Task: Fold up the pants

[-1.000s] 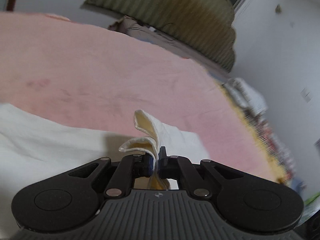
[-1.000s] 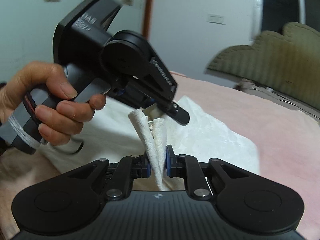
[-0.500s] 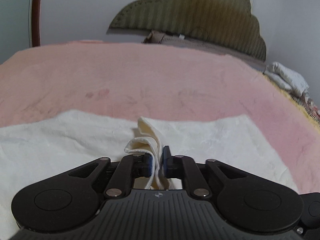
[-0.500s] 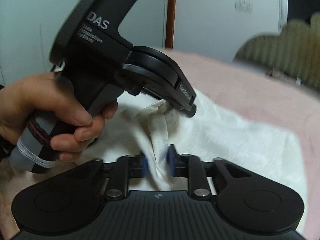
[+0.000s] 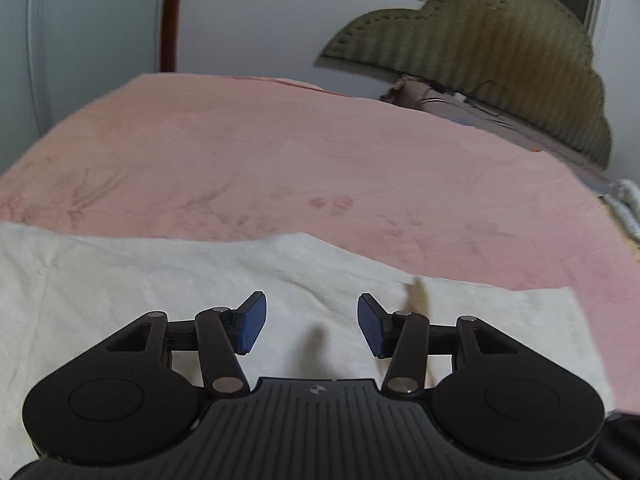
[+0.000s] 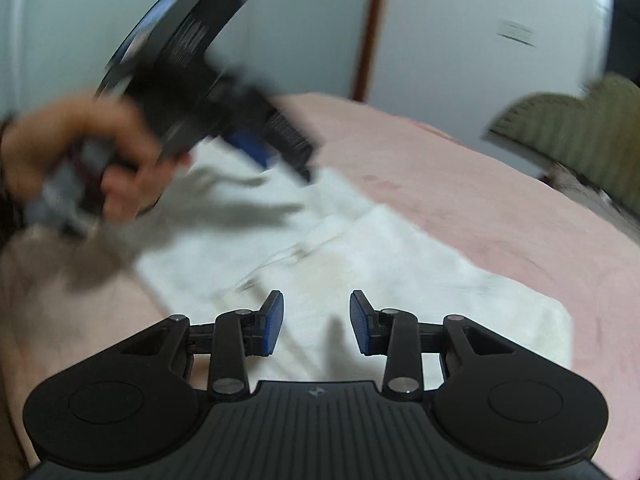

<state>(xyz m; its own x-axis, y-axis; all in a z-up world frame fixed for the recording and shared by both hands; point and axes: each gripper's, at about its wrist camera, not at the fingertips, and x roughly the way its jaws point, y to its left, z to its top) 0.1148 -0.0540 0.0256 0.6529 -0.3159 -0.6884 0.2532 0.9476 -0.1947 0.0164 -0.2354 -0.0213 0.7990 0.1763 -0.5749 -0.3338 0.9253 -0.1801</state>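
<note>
The white pants point(image 5: 160, 280) lie flat as a folded band across the pink bed cover point(image 5: 320, 160). My left gripper point(image 5: 311, 326) hovers over them with its jaws opening and nothing between the blue pads. In the right wrist view the same pants point(image 6: 380, 248) stretch away from my right gripper point(image 6: 317, 322), whose jaws are also opening over the cloth and hold nothing. The left gripper point(image 6: 280, 152) shows there blurred at upper left, held in a person's hand point(image 6: 80, 152).
A green padded headboard point(image 5: 500, 60) stands at the far right end of the bed. A white wall and a brown door frame point(image 5: 170, 16) lie behind. A pile of light cloth point(image 5: 624, 208) sits at the right edge.
Both grippers have let go of the pinched cloth folds and spread their jaws. The pants have dropped flat onto the bed. The left gripper has swung sideways and is blurred.
</note>
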